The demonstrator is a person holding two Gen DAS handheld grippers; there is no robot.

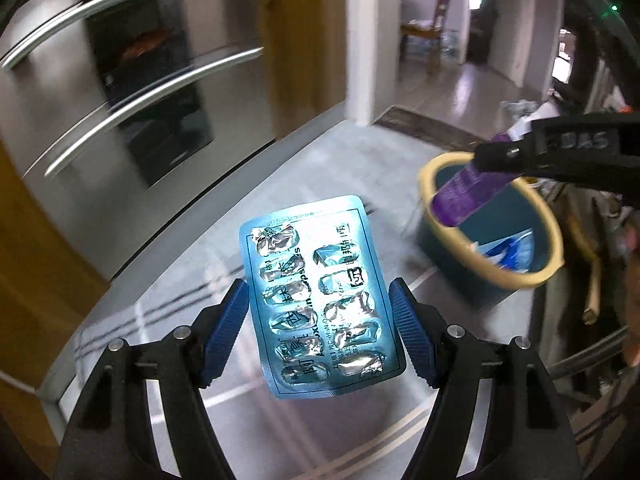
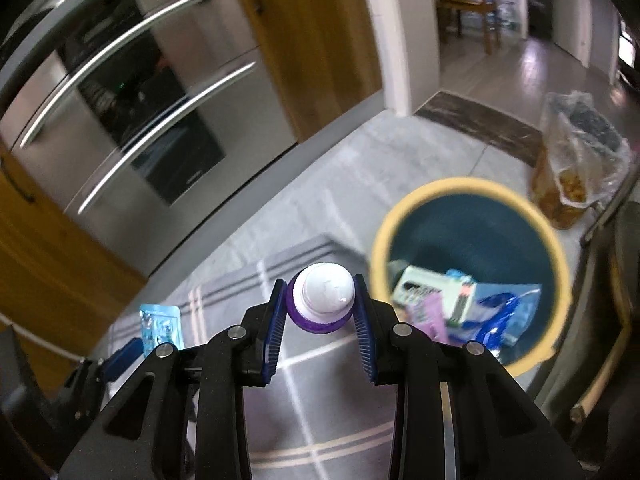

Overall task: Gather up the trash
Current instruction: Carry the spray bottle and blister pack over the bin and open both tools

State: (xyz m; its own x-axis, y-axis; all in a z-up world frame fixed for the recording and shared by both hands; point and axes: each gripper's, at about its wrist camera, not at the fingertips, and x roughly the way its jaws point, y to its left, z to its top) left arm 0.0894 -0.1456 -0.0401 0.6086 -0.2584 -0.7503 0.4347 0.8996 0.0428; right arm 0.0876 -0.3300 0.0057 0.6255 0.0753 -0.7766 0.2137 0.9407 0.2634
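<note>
My left gripper (image 1: 318, 304) is shut on an emptied blue blister pack (image 1: 316, 300), held flat above the floor mat. It also shows in the right wrist view (image 2: 160, 326) at lower left. My right gripper (image 2: 320, 304) is shut on a purple bottle with a white cap (image 2: 326, 296). In the left wrist view the right gripper (image 1: 496, 156) holds the purple bottle (image 1: 468, 194) above the rim of the teal trash bin with a yellow rim (image 1: 516, 224). The bin (image 2: 472, 248) holds several pieces of packaging.
A stainless steel fridge (image 1: 100, 92) and wooden cabinets stand to the left. A grey striped mat (image 2: 304, 392) covers the floor below. A plastic bag of items (image 2: 576, 160) stands behind the bin. A chair frame (image 2: 608, 344) is at the right.
</note>
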